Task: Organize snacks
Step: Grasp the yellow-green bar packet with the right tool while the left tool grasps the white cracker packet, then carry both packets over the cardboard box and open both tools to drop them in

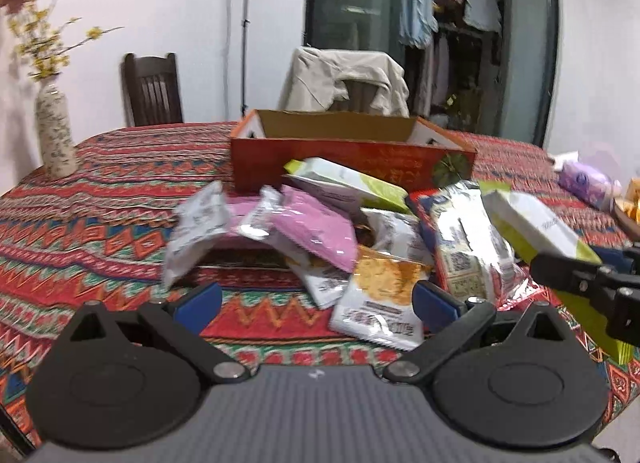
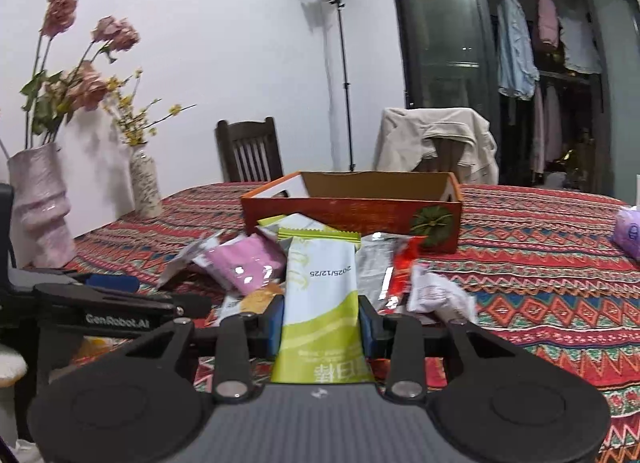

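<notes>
right gripper [image 2: 320, 319] jaws clenched on green-white snack packet [image 2: 320, 295], left gripper [image 1: 316, 303] jaws released above snack pile [image 1: 320, 231], orange box [image 1: 352, 155] behind on worktop [image 1: 100, 203]

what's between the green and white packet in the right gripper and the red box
Only the snack pile lies low on the table before the red box. The green and white packet, clamped in the right gripper, faces no visible obstacle above it.
</notes>
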A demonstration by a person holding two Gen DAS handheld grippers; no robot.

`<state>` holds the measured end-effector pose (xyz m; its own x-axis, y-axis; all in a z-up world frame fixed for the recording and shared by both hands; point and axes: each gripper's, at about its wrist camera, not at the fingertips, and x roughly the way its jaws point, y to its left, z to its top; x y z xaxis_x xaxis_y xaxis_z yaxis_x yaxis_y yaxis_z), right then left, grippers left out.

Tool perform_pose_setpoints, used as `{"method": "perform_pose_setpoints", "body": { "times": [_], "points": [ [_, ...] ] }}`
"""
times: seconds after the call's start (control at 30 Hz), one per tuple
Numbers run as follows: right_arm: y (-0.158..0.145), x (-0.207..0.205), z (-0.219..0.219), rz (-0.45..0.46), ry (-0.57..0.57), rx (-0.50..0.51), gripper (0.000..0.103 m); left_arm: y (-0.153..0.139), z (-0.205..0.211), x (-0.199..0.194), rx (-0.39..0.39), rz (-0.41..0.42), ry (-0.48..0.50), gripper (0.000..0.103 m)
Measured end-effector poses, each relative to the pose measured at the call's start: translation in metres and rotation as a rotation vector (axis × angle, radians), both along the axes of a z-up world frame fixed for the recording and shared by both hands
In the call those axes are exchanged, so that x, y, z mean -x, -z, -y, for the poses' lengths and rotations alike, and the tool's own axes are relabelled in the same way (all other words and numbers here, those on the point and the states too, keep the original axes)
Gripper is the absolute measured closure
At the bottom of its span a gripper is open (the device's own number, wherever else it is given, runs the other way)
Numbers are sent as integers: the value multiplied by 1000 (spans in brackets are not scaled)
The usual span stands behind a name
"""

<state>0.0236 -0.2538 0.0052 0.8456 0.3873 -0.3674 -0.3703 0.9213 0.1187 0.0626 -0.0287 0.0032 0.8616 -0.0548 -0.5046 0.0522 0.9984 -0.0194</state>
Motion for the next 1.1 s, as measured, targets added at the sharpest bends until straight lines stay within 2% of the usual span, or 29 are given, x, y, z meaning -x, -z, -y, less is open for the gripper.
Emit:
{"method": "perform_pose_setpoints", "body": {
  "times": [0.2,0.3,0.33,0.47,0.53,0.57,0.7,0.9,1.1],
  "points": [
    [5,-9,12,-3,26,-6,67,9,28,-27,-69,-63,7,0],
    [8,-13,16,-8,29,-11,67,14,37,-38,-78,-97,13,1],
    [9,-13,18,-9,29,-14,67,17,39,-41,-79,-112,14,3],
    [14,-16,22,-19,30,-29,67,25,41,-48,-64,-159,24,23],
    [16,-15,23,-23,29,-33,67,25,41,-48,-53,-157,24,30],
    [17,-15,24,-24,27,-34,67,24,41,-47,-49,-154,33,40],
    [18,-14,23,-26,25,-39,67,22,41,-42,-36,-143,55,46],
    [17,-10,22,-24,27,-46,67,14,34,-31,-19,-101,53,46],
    [6,-11,21,11,40,-44,67,-7,28,-21,-3,-34,54,46]
  ]
}}
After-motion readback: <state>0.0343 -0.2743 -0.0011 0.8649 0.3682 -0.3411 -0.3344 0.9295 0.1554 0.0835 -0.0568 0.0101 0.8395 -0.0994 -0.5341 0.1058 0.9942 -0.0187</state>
